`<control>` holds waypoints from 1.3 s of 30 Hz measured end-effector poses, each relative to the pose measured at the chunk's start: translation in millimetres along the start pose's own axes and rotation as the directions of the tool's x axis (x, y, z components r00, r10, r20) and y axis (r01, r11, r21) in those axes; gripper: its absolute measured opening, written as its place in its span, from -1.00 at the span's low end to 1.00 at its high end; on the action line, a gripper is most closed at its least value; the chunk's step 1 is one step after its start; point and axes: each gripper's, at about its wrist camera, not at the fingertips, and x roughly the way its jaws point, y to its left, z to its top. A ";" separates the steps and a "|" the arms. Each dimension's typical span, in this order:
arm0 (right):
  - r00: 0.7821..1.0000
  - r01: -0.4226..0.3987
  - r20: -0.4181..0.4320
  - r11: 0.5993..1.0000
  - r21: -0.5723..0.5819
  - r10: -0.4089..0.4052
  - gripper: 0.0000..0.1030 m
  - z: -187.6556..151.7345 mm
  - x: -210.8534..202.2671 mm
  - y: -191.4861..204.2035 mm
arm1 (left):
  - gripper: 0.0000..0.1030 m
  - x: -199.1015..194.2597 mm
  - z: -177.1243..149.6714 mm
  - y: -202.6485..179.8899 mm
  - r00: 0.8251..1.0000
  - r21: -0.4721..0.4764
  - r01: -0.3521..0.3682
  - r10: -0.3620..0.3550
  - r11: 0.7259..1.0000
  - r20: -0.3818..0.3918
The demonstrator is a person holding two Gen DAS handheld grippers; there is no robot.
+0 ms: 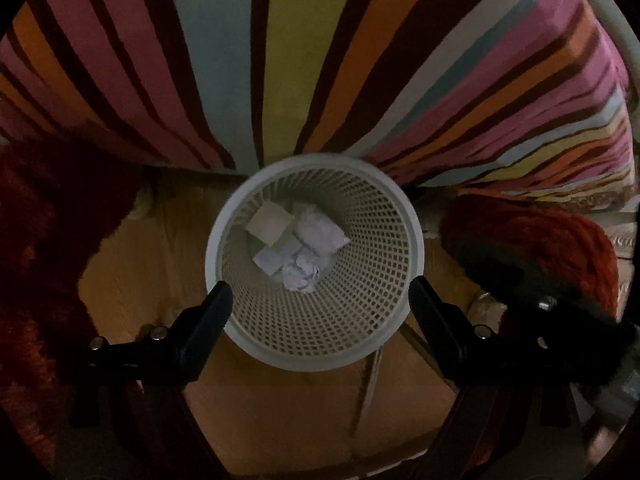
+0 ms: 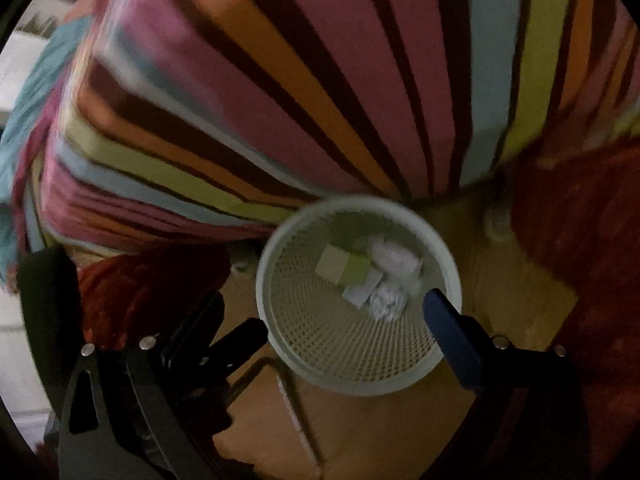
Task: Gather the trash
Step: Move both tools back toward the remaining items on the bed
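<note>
A white mesh wastebasket [image 1: 396,204] stands on the wooden floor, seen from above in both views [image 2: 448,256]. Inside lie crumpled white paper [image 1: 301,274], a white wad [image 1: 320,232] and a small pale box [image 1: 269,224]; the box also shows in the right wrist view [image 2: 334,266]. My left gripper [image 1: 318,300] is open and empty above the basket's near rim. My right gripper [image 2: 344,316] is open and empty over the basket, its blue finger [image 2: 448,332] over the right rim.
A bed with a striped cover [image 1: 280,60] lies just beyond the basket. Dark red shaggy rugs lie left [image 1: 36,240] and right [image 1: 540,240] of it. A strip of wooden floor [image 1: 280,412] lies in front of the basket.
</note>
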 end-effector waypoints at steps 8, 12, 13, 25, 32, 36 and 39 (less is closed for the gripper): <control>0.932 0.104 0.363 0.968 -0.228 -0.015 0.85 10.5 -76.0 33.7 | 0.69 -46.6 -2.5 -8.0 0.985 0.086 -0.052 0.037 0.995 0.170; 0.895 0.099 0.444 0.953 -0.287 0.041 0.85 21.2 -96.5 40.8 | 0.69 -85.9 -2.1 -21.0 0.941 0.168 -0.114 0.052 0.979 0.335; 0.893 0.092 0.448 0.953 -0.290 0.050 0.85 24.6 -98.1 40.9 | 0.69 -96.9 0.0 -22.9 0.925 0.179 -0.123 0.047 0.976 0.378; 0.839 0.119 0.543 0.960 -0.255 0.040 0.85 74.1 -124.5 32.2 | 0.69 -154.2 65.7 -14.2 0.855 0.138 -0.108 0.021 0.985 0.518; 0.819 0.152 0.573 0.950 -0.272 0.033 0.85 103.9 -126.6 34.0 | 0.69 -177.7 113.3 -10.0 0.828 0.097 -0.073 0.006 0.993 0.561; 0.814 0.172 0.580 0.937 -0.305 0.039 0.85 118.9 -125.6 38.7 | 0.69 -187.1 141.1 -12.1 0.819 0.099 -0.049 -0.017 0.994 0.573; 0.814 0.189 0.579 0.925 -0.331 0.041 0.85 130.5 -123.1 42.9 | 0.69 -190.3 160.5 -15.9 0.815 0.106 -0.065 -0.008 0.992 0.580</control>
